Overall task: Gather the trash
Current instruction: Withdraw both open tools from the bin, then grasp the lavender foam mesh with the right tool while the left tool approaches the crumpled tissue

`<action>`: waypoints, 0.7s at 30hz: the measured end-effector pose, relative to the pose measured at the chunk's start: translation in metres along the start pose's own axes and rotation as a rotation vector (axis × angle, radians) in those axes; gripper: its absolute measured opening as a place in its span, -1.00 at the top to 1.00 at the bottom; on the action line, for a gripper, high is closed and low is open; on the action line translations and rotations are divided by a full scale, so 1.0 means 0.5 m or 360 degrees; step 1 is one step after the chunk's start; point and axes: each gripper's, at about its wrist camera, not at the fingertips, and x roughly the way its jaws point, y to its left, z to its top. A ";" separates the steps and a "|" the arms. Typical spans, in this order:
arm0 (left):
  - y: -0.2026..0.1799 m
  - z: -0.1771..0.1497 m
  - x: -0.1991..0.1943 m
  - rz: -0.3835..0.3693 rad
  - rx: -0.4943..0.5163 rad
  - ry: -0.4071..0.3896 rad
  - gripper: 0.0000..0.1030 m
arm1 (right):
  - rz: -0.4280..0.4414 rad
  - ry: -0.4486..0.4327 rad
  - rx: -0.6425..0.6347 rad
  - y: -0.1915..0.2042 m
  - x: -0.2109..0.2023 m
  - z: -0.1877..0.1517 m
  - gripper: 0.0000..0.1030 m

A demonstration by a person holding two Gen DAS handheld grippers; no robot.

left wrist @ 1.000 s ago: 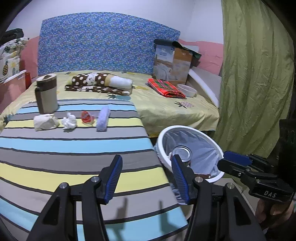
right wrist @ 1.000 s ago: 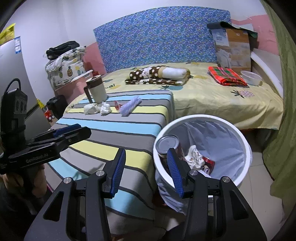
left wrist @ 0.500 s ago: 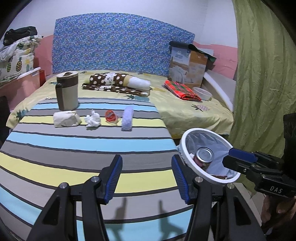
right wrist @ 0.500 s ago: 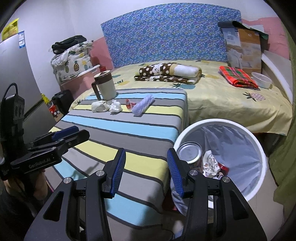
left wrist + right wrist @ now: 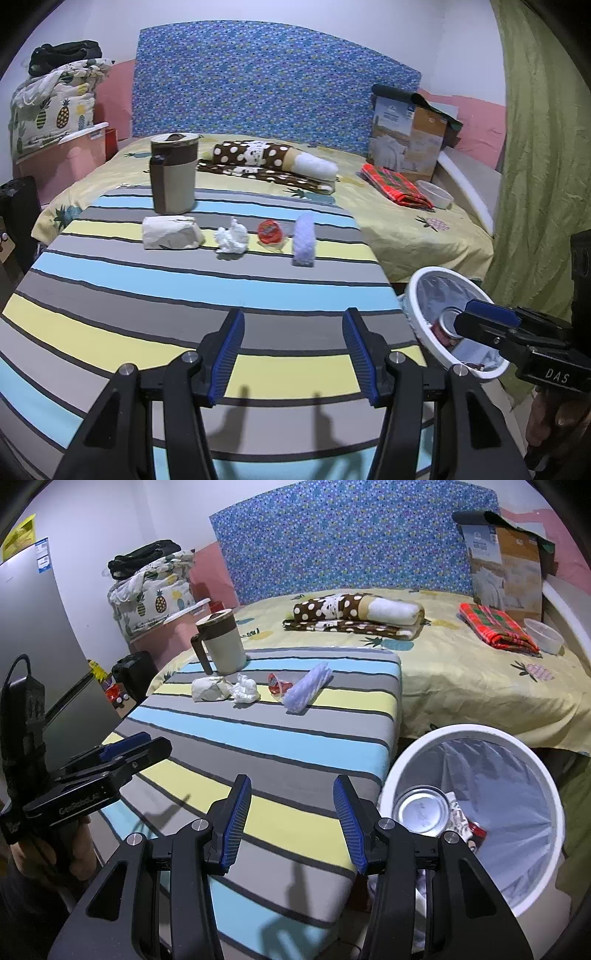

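On the far part of the striped table (image 5: pixel 184 317) lies a row of trash: a wrapped paper lump (image 5: pixel 171 232), a crumpled white tissue (image 5: pixel 232 240), a red wrapper (image 5: pixel 270 232) and a pale blue packet (image 5: pixel 304 240). The same row shows in the right wrist view: lump (image 5: pixel 208 688), tissue (image 5: pixel 245 690), wrapper (image 5: pixel 277 684), packet (image 5: pixel 307 688). My left gripper (image 5: pixel 291 345) hovers open over the table's near stripes, nothing between its fingers. My right gripper (image 5: pixel 291 819) is open and empty over the table's near right edge, beside the white bin (image 5: pixel 532 757). A can (image 5: pixel 421 810) and wrappers lie in the bin.
A brown and beige lidded mug (image 5: pixel 173 173) stands behind the trash row. The bed (image 5: pixel 406 229) beyond holds a spotted blanket, a red plaid cloth, a bowl and a cardboard box. A green curtain (image 5: pixel 543 155) hangs at the right. A grey fridge (image 5: pixel 33 657) stands at the left.
Both grippers have swung leftward away from the bin toward the table. The bin has slid to the right in both views. Neither gripper's opening has changed.
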 end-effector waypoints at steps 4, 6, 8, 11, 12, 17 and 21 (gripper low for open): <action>0.023 0.007 0.013 0.0027 -0.0022 0.0011 -0.11 | 0.0019 0.0017 -0.0002 0.007 0.018 0.013 0.06; 0.037 0.014 0.022 0.0043 -0.0030 0.0016 -0.11 | 0.0026 0.0023 -0.0004 0.009 0.026 0.020 0.06; 0.049 0.022 0.032 0.0053 -0.0040 0.0024 -0.11 | 0.0030 0.0030 -0.0009 0.012 0.036 0.027 0.06; 0.066 0.037 0.046 0.0061 -0.0050 0.0027 -0.11 | 0.0029 0.0038 -0.0026 0.015 0.055 0.042 0.06; 0.072 0.043 0.052 0.0066 -0.0050 0.0026 -0.11 | 0.0029 0.0040 -0.0029 0.015 0.059 0.045 0.06; 0.092 0.063 0.080 0.0080 -0.0057 0.0045 -0.11 | 0.0032 0.0069 -0.0034 0.018 0.097 0.067 0.06; 0.106 0.073 0.108 0.0077 -0.0069 0.0068 -0.11 | 0.0011 0.0100 -0.0042 0.019 0.130 0.080 0.06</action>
